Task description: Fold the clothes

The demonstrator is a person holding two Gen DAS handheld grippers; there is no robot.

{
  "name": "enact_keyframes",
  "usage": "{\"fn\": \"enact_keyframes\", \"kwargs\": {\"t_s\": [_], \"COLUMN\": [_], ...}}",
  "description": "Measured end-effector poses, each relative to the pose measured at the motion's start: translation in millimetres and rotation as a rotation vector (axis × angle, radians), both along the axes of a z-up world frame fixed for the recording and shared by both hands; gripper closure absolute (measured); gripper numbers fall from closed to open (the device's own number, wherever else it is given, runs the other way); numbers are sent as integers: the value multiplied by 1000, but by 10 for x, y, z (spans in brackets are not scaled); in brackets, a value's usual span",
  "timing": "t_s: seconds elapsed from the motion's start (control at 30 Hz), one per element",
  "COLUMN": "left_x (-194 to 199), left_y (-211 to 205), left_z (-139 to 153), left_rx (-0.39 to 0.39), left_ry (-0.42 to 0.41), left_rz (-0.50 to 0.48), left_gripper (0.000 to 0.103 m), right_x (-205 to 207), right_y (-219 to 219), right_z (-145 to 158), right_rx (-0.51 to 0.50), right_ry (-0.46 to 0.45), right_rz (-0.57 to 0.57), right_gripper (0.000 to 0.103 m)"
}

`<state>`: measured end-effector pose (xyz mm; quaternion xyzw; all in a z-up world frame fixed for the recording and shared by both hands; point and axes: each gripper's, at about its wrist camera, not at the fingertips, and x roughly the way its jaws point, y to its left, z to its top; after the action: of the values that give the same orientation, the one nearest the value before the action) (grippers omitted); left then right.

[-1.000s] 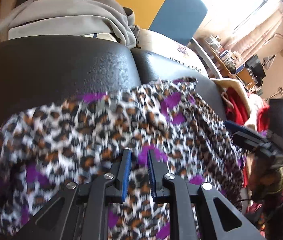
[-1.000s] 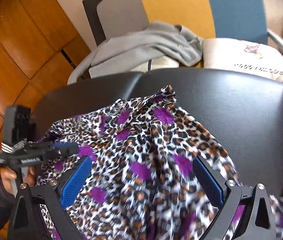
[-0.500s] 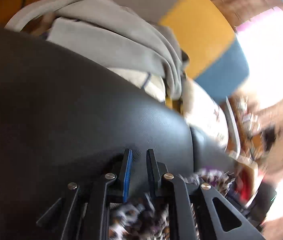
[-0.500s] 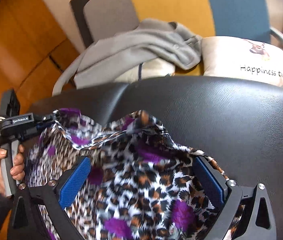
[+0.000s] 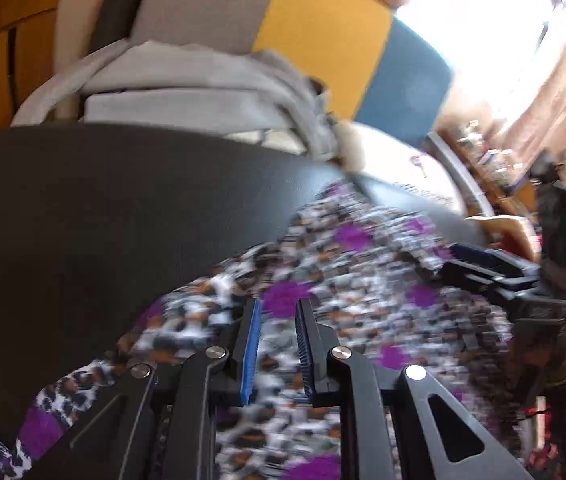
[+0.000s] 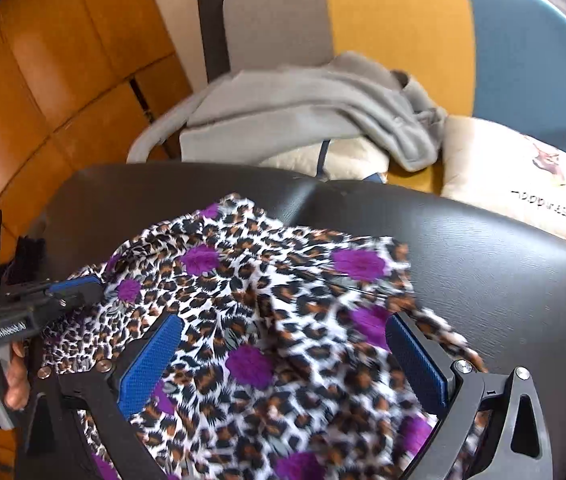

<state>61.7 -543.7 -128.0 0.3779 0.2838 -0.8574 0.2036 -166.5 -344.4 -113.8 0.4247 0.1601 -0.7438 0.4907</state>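
Over the leopard garment point(image 6: 275, 320), right gripper point(image 6: 283, 356) wide open.

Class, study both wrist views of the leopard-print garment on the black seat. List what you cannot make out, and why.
- Left wrist view: motion blur smears the leopard-print garment; whether the left gripper pinches cloth is unclear.
- Right wrist view: the garment's near edge is cut off by the frame and the right gripper.
- The cushion lettering is blurred.
- The garment's type is unclear.

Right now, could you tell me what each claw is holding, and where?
Left claw pinches the leopard-print garment's edge; right claw, open, holds nothing.
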Motion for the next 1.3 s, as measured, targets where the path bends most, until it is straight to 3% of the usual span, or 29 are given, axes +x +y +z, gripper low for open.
{"fn": "enact_keyframes", "kwargs": {"t_s": [0.2,0.43,0.57,0.67,0.77,0.9,1.0,1.13,1.3], "left_x": [74,-183,-318,-280,-129,196,446,779,1189], "left_y": [-541,-960,-1125,-1050,-820,-320,77,614,1005], "left_z": [-138,-165,-157,-2,149,303,243,107,-91], "left_rx": [12,-13,-25,-36,-46,-47,-35,-15,-19], "left_ry": [74,62,35,-3,-7,36,26,0,-51], "left_rz": [58,31,13,59,72,29,6,-22,8], "left_gripper": [90,95,95,95,88,87,87,87,87], "right_x": [-87,-151,-208,-209,-157,79,401,995,1392], "right_y": [-259,-654,-704,-643,-387,308,922,1650,2129], "right_z": [-177,-240,-235,-165,25,359,427,270,-52], "right_rx": [32,90,74,53,2,-115,-127,-75,-36], "right_ry": [54,160,150,107,30,-65,-115,-160,-232], "right_rz": [-38,-35,-42,-12,17,33,36,36,1], "right_gripper": [0,0,0,0,0,0,0,0,0]}}
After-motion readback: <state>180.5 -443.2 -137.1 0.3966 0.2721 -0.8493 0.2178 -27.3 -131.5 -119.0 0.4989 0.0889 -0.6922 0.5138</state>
